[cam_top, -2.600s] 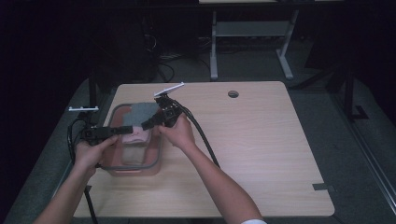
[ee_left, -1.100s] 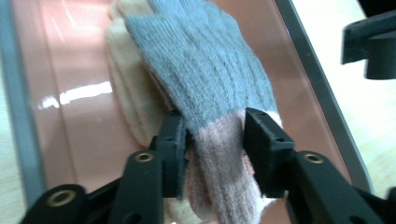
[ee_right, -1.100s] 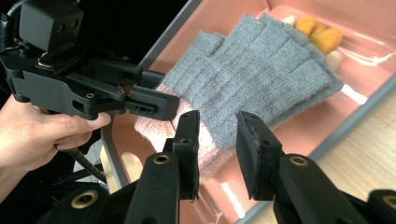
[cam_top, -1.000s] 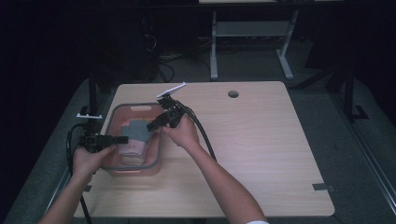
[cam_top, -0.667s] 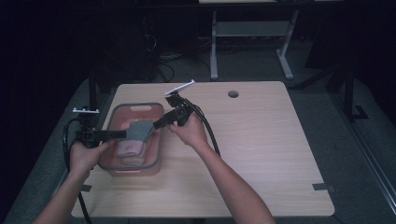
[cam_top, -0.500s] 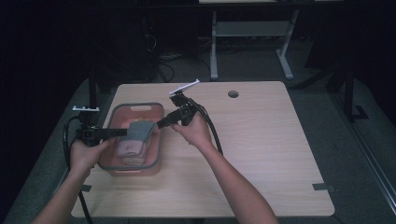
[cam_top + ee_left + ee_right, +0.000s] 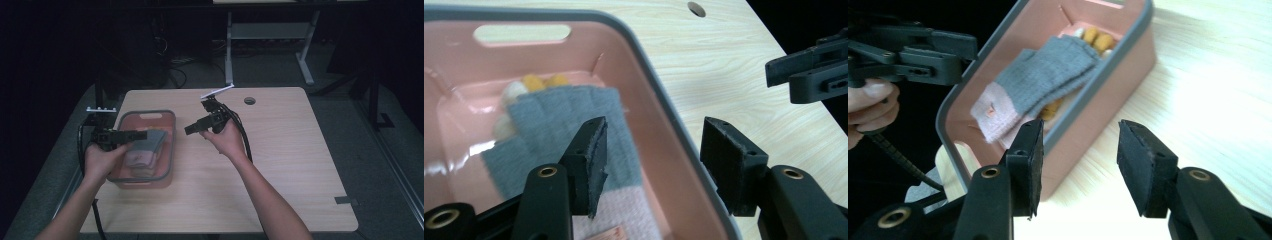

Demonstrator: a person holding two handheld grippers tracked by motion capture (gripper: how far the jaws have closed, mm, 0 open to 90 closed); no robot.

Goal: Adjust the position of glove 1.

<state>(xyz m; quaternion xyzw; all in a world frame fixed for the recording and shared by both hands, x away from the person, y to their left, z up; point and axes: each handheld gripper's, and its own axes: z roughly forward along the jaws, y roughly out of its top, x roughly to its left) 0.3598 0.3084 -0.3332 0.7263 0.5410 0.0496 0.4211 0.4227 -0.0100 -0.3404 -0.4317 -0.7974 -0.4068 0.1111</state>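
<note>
Both hands have pulled away from the grey sock, which now lies inside the pink bin on the wooden surface. Jaws have just been opening on both sides, nothing between them. From the left gripper, the sock sits just below and ahead of its jaws, long axis running away toward the bin's far wall. The right gripper hangs outside the bin's wall, farther off. I'd say the left hand is nearer for any re-grasp.
</note>
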